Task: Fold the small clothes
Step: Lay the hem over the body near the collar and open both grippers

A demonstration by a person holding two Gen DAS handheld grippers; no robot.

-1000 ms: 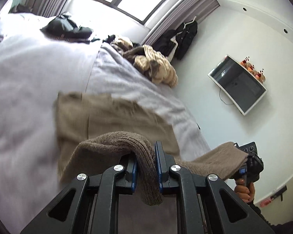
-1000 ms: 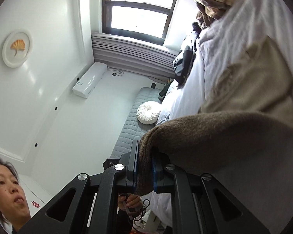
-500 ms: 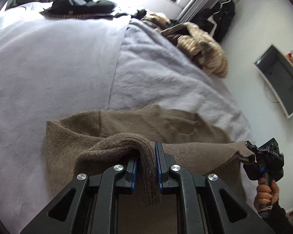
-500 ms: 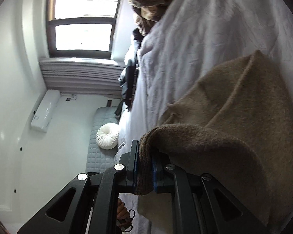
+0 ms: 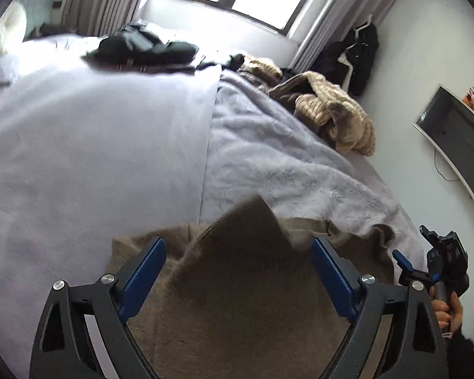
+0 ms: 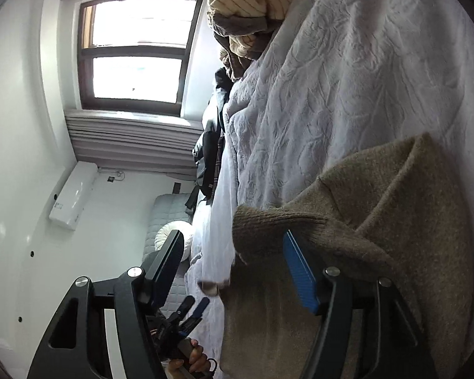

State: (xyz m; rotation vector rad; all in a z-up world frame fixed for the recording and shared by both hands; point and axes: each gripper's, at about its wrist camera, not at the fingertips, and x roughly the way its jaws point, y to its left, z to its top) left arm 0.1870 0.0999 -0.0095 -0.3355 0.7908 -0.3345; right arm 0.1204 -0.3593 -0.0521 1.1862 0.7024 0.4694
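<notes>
A brown knitted garment (image 5: 243, 287) lies folded over itself on the pale bedspread (image 5: 110, 145), right in front of both grippers; it also shows in the right wrist view (image 6: 379, 221). My left gripper (image 5: 238, 271) is open, its blue pads wide apart over the garment, holding nothing. A fold of the garment is blurred in mid-fall between them. My right gripper (image 6: 233, 268) is open too, with the garment's cuffed edge loose between its fingers. The right gripper shows in the left wrist view (image 5: 439, 262) at the bed's right edge.
A heap of cream striped and brown clothes (image 5: 328, 117) lies at the far right of the bed, also in the right wrist view (image 6: 249, 3). Dark clothes (image 5: 145, 47) lie near the window. A wall screen (image 5: 455, 135) hangs at the right.
Both grippers have opened and let go of the brown garment, which has dropped folded onto the bed. Before, each was shut on an edge of it, carrying it forward over the lower half.
</notes>
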